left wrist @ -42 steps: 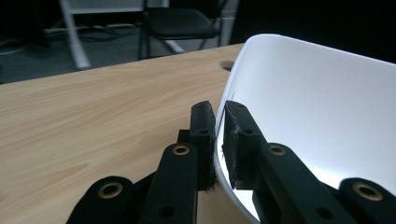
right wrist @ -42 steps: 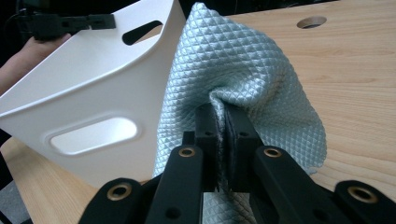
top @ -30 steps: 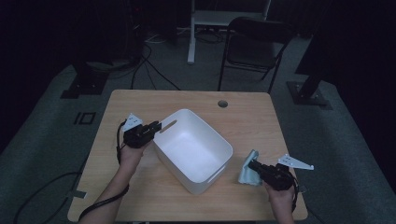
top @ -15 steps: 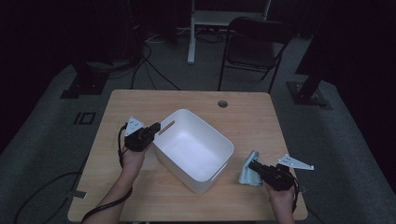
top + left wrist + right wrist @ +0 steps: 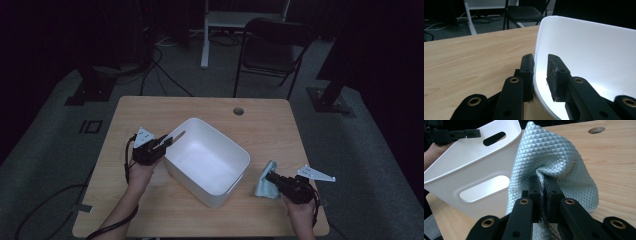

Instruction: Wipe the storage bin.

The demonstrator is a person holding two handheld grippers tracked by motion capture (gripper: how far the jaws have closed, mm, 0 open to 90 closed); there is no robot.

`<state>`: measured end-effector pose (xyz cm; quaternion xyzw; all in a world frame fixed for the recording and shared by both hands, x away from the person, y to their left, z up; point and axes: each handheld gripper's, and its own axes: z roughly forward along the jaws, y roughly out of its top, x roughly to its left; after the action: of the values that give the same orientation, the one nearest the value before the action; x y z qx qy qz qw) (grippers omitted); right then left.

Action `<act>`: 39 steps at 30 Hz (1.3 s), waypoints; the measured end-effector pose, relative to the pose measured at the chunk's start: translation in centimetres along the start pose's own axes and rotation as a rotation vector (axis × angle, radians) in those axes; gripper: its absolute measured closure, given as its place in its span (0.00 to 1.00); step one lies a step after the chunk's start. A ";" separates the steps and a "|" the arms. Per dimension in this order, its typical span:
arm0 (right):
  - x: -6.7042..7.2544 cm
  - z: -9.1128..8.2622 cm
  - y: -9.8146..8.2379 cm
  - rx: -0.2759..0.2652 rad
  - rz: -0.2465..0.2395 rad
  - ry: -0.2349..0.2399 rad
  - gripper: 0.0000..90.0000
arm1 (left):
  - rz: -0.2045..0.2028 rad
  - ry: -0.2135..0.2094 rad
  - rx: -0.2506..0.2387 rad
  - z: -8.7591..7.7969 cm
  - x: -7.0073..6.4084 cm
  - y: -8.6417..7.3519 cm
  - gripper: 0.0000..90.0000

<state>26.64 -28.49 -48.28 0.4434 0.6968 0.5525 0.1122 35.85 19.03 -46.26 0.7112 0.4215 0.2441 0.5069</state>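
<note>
Table [image 5: 150,115]: a wooden top with a round cable hole [image 5: 238,111] near its 12 o'clock edge; it carried everything else.
Bin [image 5: 207,160]: a white plastic tub with slotted handles, set askew at the table's centre; its inside looked empty and bright.
Cloth [image 5: 264,181]: pale blue, quilted in small diamonds, bunched at about 4 o'clock from the bin and just beside its near wall, outside it. In the right gripper view the cloth [image 5: 554,160] rose in front of the bin's handle slot [image 5: 484,187].
Left gripper [image 5: 162,144]: at the bin's 9 o'clock rim. In the left gripper view the left gripper [image 5: 540,75] straddled the wall, one pad outside against it, the other inside with a thin gap showing; the jaws had just been easing apart a little with the rim between them, so the hold looked loose rather than clamped.
Right gripper [image 5: 270,176]: at about 4 o'clock on the table, jaws pinched tight on a fold of the cloth, as the right gripper view made plain at the right gripper [image 5: 544,185].
Progress: judged early. Done: cloth picked up by a fold, bin steadied at its rim.
Remaining: the cloth had yet to go over the rim and into the bin, presumably to wipe it or be dropped inside.
</note>
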 end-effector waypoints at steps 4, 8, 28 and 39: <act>0.2 0.0 0.4 -0.002 -0.010 0.005 0.95 | -0.021 0.021 -0.031 0.0 -0.1 -0.2 0.91; 0.6 0.3 1.2 -0.013 -0.026 0.021 0.95 | -0.033 0.020 -0.050 0.1 0.0 -0.3 0.92; 2.9 3.6 2.8 -0.031 -0.071 0.116 0.95 | -0.032 -0.007 -0.044 0.1 0.2 -0.3 0.94; 2.8 3.8 2.4 -0.045 -0.066 0.087 0.95 | -0.030 -0.001 -0.049 0.1 0.0 -0.3 0.94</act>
<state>28.60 -23.90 -46.66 0.3928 0.7026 0.5830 0.1100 35.78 19.00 -46.61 0.6924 0.4255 0.2465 0.5280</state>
